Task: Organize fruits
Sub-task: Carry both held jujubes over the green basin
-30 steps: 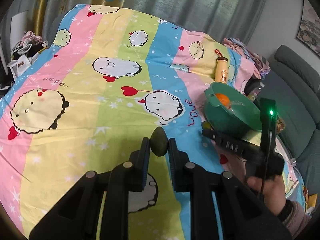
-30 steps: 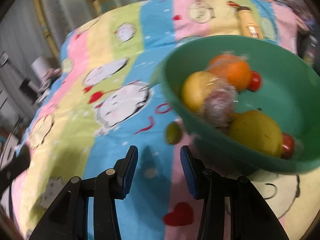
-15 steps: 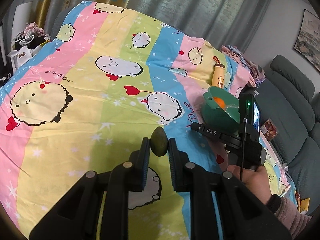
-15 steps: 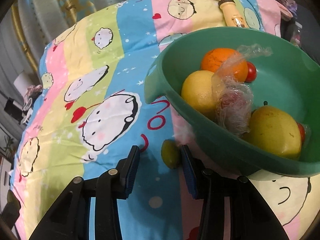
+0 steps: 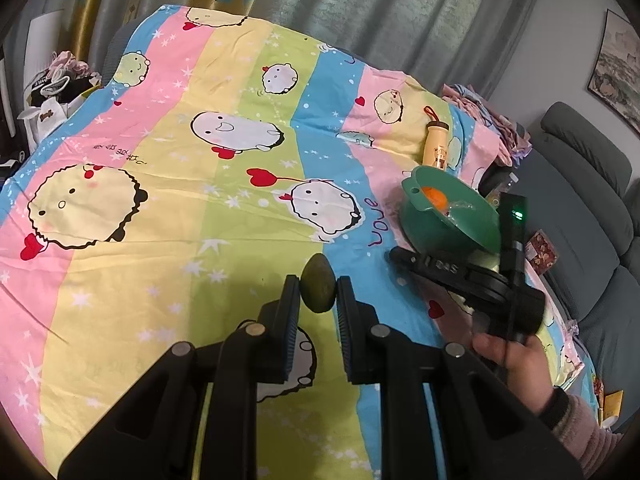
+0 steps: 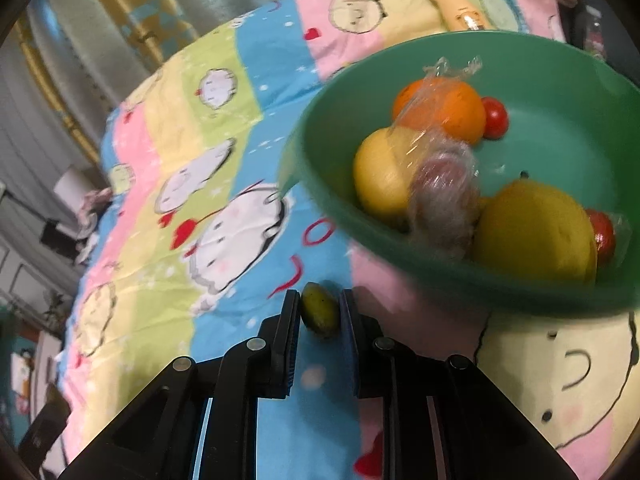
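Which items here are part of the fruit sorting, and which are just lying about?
Job: avocado in left tongs; small green fruit in right tongs; green bowl holding fruit.
Lying about: cream bottle, clothes pile.

My left gripper (image 5: 318,294) is matte black plastic, with angular link arms carrying round silver screws and jaws faced with ribbed blue pads. My right gripper (image 6: 320,312) is the same build. On its side I read white lettering, "DAS", with a green light and a thin black cable. My right hand (image 5: 506,354) is bare skin, the wrist in a dark cuff and pinkish knit sleeve.
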The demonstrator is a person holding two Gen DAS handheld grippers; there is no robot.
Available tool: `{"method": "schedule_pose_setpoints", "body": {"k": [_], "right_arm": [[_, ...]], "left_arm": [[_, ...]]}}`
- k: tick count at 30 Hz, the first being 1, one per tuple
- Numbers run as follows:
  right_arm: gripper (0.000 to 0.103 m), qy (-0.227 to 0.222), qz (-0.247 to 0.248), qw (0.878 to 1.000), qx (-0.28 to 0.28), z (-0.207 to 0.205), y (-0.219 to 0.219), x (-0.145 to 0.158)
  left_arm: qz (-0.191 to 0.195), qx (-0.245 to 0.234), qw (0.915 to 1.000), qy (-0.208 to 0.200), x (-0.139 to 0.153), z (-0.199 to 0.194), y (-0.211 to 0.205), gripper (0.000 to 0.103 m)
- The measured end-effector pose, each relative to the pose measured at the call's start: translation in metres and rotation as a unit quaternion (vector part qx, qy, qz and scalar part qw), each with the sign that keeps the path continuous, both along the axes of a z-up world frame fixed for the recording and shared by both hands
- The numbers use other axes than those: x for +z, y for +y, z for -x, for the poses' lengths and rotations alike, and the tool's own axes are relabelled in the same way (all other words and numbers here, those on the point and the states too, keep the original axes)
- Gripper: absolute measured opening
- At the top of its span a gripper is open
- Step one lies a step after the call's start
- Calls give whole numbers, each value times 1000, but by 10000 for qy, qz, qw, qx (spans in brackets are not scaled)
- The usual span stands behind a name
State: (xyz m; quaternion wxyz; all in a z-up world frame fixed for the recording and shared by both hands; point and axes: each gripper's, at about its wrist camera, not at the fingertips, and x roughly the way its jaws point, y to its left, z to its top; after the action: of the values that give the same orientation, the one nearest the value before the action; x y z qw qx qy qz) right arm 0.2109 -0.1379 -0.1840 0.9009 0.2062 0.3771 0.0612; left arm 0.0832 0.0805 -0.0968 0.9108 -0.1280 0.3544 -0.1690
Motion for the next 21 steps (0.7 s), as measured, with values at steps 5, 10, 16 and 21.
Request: {"method": "schedule_pose_setpoints", "body": {"k": [5,10,16,21], "right_arm": [[21,-165,-80,9969,769,29,15,13],[21,-411,-73,9912,1257,56,20,35],[22,-766,-181,9868,1412,78,9,62],[21,-958,-286,9848,1420,90,-1,75]], "left_arm": [[-144,58,9999,28,4,3,-8,18],[-256,84,9996,26,10,7,-18,18],[-329,62,9994,-20,21,15,-33,18],[-427,-8,9990,-99,31,20,-46,18]]}}
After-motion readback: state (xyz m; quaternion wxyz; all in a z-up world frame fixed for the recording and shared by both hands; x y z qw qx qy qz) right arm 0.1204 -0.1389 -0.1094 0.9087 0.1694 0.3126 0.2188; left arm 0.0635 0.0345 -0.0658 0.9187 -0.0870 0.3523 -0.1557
